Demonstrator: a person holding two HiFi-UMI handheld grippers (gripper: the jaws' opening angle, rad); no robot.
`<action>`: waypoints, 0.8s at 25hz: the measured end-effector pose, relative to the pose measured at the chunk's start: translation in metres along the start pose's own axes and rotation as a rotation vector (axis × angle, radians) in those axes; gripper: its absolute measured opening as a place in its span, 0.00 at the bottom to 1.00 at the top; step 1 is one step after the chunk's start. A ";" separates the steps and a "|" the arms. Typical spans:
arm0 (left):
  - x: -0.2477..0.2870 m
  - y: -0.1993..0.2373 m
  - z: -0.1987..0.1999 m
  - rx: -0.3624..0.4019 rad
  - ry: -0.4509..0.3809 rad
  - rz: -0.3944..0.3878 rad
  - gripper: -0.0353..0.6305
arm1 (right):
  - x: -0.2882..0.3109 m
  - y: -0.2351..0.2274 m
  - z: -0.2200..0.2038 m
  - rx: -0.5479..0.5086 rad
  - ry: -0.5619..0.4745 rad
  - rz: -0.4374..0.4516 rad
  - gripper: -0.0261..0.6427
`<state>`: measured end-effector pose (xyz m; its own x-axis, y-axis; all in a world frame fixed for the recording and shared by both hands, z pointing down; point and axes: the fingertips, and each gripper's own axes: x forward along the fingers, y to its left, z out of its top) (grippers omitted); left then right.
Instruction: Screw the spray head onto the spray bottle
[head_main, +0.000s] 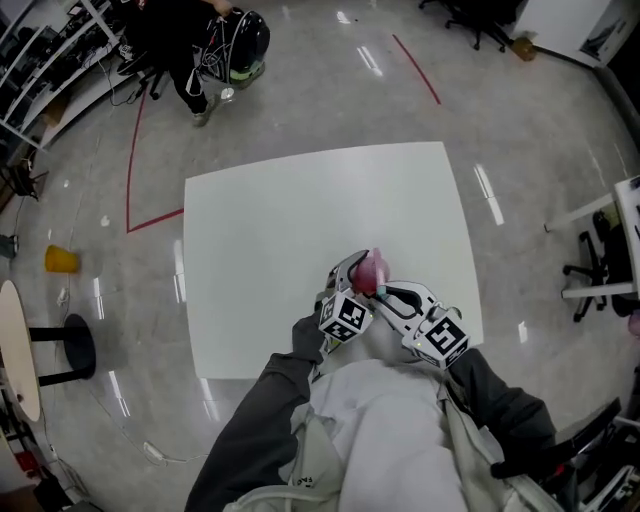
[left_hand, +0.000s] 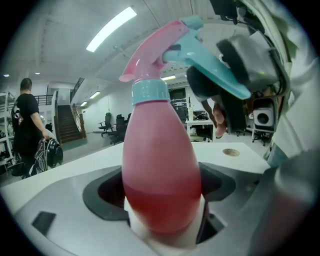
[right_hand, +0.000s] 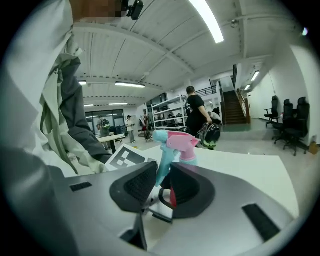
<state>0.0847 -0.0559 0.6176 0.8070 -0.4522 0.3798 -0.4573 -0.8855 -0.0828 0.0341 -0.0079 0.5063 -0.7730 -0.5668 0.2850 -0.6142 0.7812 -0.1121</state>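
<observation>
Left gripper view: my L gripper (left_hand: 161, 189) grips the bottle (left_hand: 160, 160) over the table's (head_main: 300, 220) near edge, head (left_hand: 162, 52) already seated on top, R gripper (right_hand: 161, 186) nearly shut, pinching its trigger (left_hand: 215, 70), so prob. only tightening the collar (left_hand: 150, 92) is left.

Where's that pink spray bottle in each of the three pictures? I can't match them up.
Head view: spray bottle low centre, between left tool and right tool.
Left gripper view: fills the centre, gripped by the left tool.
Right gripper view: only its spray head shows, at centre, with its teal trigger in the right tool.
Shared landmark: the white table.
</observation>
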 end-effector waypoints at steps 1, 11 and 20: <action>0.000 0.001 0.000 -0.008 -0.002 0.002 0.70 | 0.008 0.004 0.002 0.007 -0.010 0.009 0.15; 0.005 -0.001 -0.001 0.029 0.006 -0.041 0.70 | -0.025 -0.013 0.004 -0.093 -0.029 -0.036 0.18; 0.006 -0.006 -0.002 0.061 0.020 -0.067 0.70 | -0.004 0.026 0.006 -0.127 0.152 0.299 0.16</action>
<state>0.0920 -0.0529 0.6222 0.8271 -0.3903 0.4044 -0.3787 -0.9187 -0.1122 0.0206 0.0126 0.4963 -0.8770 -0.2703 0.3972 -0.3325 0.9382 -0.0959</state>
